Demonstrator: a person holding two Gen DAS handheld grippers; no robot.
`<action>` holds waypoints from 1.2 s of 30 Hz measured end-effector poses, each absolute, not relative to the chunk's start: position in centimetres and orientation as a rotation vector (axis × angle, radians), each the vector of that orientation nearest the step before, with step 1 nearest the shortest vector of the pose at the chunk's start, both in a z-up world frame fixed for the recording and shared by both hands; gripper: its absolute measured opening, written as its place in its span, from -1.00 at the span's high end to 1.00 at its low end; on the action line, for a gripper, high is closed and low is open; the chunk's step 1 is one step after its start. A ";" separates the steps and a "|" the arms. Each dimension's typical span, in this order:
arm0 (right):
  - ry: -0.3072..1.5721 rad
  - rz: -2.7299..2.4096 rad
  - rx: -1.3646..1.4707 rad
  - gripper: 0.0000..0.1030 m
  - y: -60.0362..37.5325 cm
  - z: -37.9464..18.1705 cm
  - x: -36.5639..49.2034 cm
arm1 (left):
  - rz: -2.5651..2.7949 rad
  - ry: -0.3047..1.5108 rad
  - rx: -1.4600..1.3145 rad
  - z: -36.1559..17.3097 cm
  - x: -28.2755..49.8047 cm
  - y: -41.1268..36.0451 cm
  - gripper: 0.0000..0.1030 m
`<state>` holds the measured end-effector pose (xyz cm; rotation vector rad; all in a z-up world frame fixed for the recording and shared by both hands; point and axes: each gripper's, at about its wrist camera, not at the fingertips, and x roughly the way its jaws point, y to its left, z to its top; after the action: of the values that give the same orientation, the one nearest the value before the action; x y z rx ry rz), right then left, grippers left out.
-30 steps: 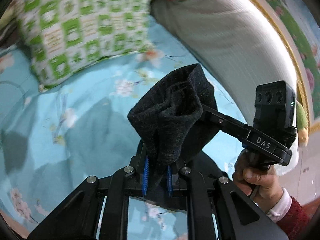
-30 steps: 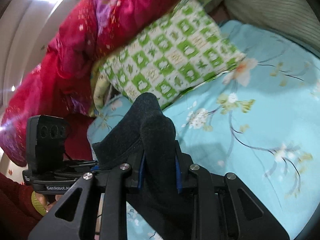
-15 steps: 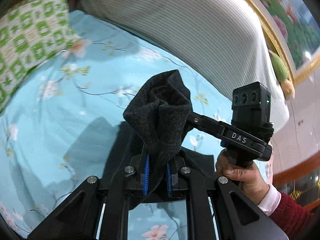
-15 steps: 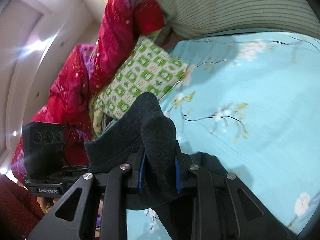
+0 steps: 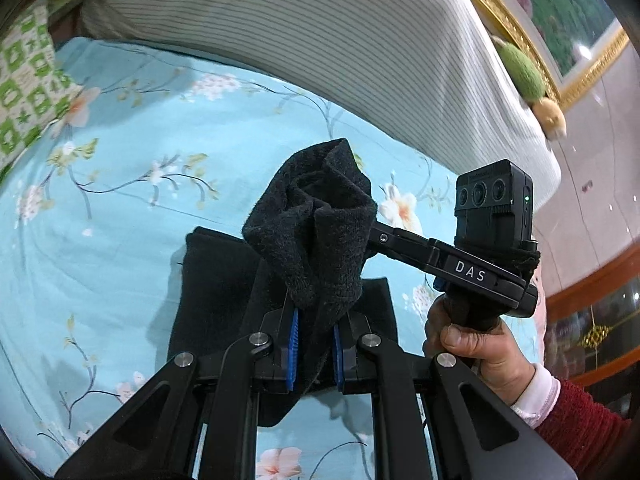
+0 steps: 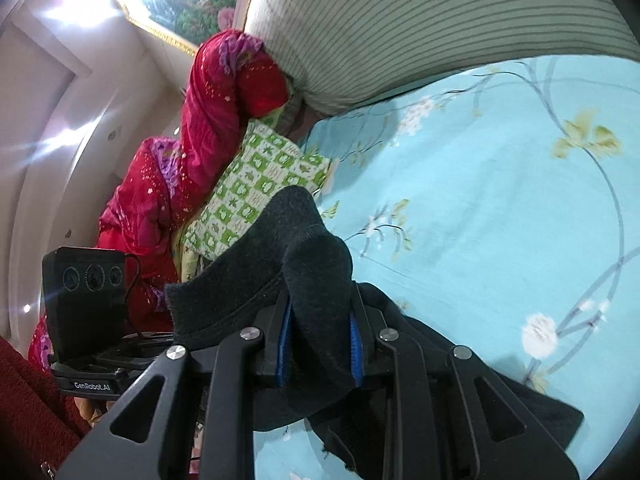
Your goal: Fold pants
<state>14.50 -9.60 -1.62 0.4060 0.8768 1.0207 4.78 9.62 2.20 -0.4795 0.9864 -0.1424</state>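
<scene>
The pants (image 5: 312,232) are dark, fuzzy fabric, held up over a light blue floral bedsheet (image 5: 120,200). My left gripper (image 5: 314,354) is shut on a bunched edge of them, and the rest hangs down onto the sheet below. My right gripper (image 6: 320,350) is shut on another bunched part of the pants (image 6: 304,252), with more dark cloth draped to the lower right. The right gripper also shows in the left wrist view (image 5: 376,236), clamped on the same bunch close by. The left gripper's camera body (image 6: 86,292) shows at the left of the right wrist view.
A striped grey-white bolster (image 5: 320,40) lies along the far side of the bed. A green checked pillow (image 6: 256,192) and a red quilt (image 6: 208,132) sit at the head end. A framed picture (image 5: 560,20) hangs on the wall.
Both grippers have swung with the pants away from the green pillow toward the striped bolster. More of the dark cloth now lies on the sheet below. Both grips have stayed shut.
</scene>
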 end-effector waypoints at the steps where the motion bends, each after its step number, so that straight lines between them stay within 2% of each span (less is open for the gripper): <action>1: 0.872 1.013 0.418 0.51 -10.2 -1.8 14.3 | -0.149 0.991 -0.472 2.1 4.9 9.3 0.76; 10: 0.863 0.958 0.487 0.51 -13.9 -3.8 13.4 | -0.186 1.037 -0.383 0.4 5.6 5.6 0.76; 16: 0.846 0.932 0.508 0.41 -15.2 -5.1 13.4 | -0.144 1.013 -0.268 0.0 5.5 3.4 0.75; 26: 0.767 0.974 0.444 0.41 -15.1 -3.8 14.4 | -0.087 0.950 -0.093 0.4 5.6 -0.1 0.68; 31: 0.811 0.902 0.470 0.38 -17.7 -5.6 13.5 | -0.128 0.967 -0.009 -1.4 5.4 -3.0 0.50; 33: 0.822 0.855 0.487 0.34 -19.1 -6.0 12.9 | -0.165 0.979 0.025 -2.1 5.1 -4.5 0.26; 36: 0.820 0.810 0.517 0.34 -21.0 -6.1 11.8 | -0.220 1.001 0.055 -3.1 4.7 -6.3 0.02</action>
<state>11.78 -20.99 -6.10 0.5170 0.8204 0.8103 4.70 -6.29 -3.09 0.0550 1.0013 -0.2204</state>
